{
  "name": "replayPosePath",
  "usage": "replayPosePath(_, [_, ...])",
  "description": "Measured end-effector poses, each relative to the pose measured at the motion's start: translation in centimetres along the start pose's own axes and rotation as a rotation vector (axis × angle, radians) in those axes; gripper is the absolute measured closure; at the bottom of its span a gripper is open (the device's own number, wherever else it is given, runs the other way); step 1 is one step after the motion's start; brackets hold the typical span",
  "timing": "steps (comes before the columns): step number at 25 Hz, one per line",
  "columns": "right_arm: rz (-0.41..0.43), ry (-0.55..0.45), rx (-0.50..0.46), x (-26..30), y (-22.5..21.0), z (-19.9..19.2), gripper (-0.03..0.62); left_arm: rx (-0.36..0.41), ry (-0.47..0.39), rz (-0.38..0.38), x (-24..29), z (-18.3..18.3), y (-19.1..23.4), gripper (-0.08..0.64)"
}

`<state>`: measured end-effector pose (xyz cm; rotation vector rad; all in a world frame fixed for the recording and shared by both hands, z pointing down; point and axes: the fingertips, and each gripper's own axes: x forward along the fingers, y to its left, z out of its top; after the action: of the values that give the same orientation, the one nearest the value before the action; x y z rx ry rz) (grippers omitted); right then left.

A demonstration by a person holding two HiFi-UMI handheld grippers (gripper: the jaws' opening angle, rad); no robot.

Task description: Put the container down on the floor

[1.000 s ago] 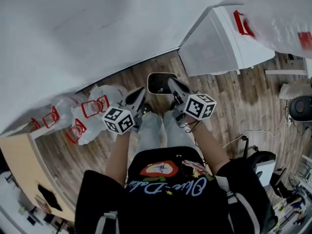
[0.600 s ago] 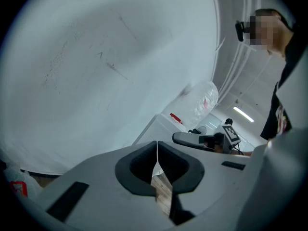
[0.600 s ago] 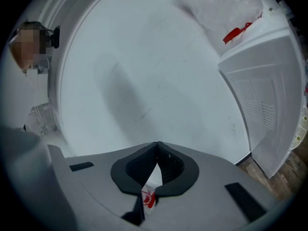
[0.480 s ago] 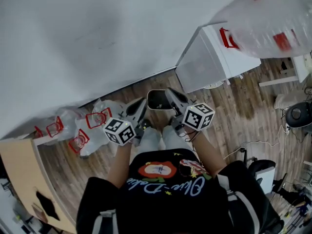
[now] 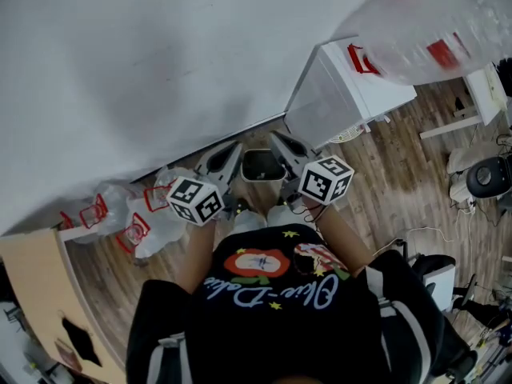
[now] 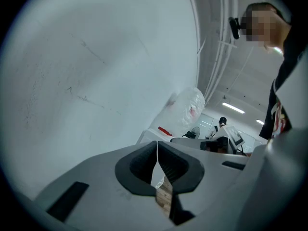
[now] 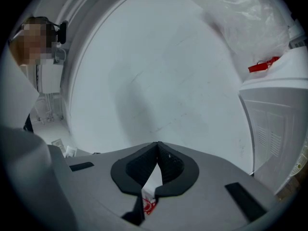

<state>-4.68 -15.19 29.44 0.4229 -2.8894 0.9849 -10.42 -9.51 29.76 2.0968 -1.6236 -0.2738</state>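
Container (image 5: 262, 165) shows between the two grippers, apparently resting on the wood floor (image 5: 400, 166) at the foot of the wall, though the steep angle makes contact hard to confirm. Closest in, the left gripper (image 5: 232, 147) has its jaws pressed together on nothing. The right gripper (image 5: 278, 139) matches it, tips meeting, empty. Beyond runs the white wall (image 5: 160, 54), with a white cabinet (image 5: 344, 94) on the right and plastic bags (image 5: 156, 210) on the left.

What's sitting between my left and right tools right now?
In the head view, the container shows between the left tool and right tool, down on the wood floor; neither grips it.
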Motion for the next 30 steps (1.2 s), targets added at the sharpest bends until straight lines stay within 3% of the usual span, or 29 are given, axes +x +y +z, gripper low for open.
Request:
replayPosePath(17, [0.049, -0.018, -0.090, -0.4, 2.1, 3.1, 0.592, 0.106, -0.026, -0.008, 0.9, 3.5, -2.9, 0.552])
replayPosePath(30, [0.075, 0.012, -0.140, -1.3, 2.0, 3.0, 0.594, 0.103, -0.011, 0.001, 2.0, 2.9, -3.9, 0.552])
